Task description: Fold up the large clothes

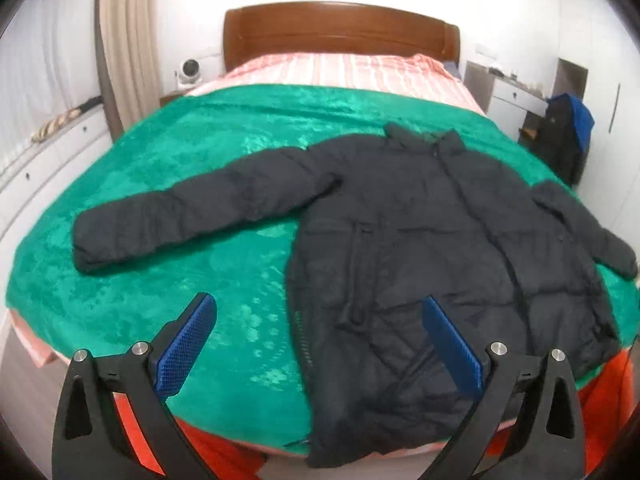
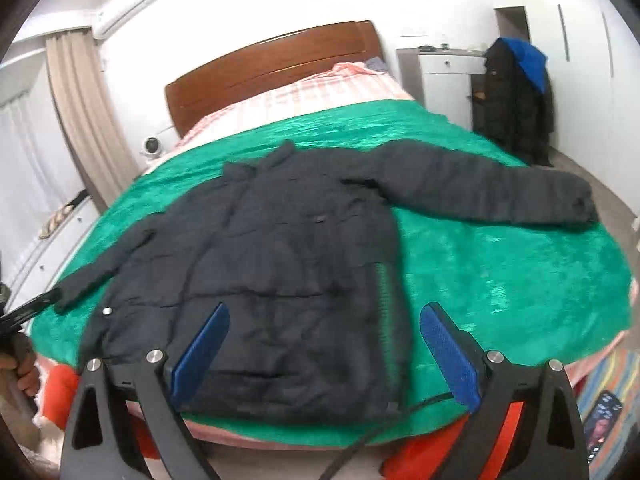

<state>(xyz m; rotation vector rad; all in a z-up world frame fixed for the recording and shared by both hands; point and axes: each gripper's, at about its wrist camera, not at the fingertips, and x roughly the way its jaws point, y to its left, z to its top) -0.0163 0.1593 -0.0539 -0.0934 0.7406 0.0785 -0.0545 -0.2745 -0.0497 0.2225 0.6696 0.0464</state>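
Black jacket [image 1: 420, 264] lies flat, front up, sleeves spread, on green blanket [image 1: 200, 152] over the bed. Left tool [image 1: 320, 340] and right tool [image 2: 324, 344] gape wide above hem, empty. Folding apparently unstarted; next, grip a sleeve, bring it across.

The jacket [image 1: 420, 280] lies flat on the blanket [image 1: 180, 168] — sleeves spread sideways, collar toward the headboard [image 1: 340, 32].

No readable text, labels, brands or numbers anywhere. Lit phone screen [image 2: 603, 420] on the floor at near right too small and blurred to read.
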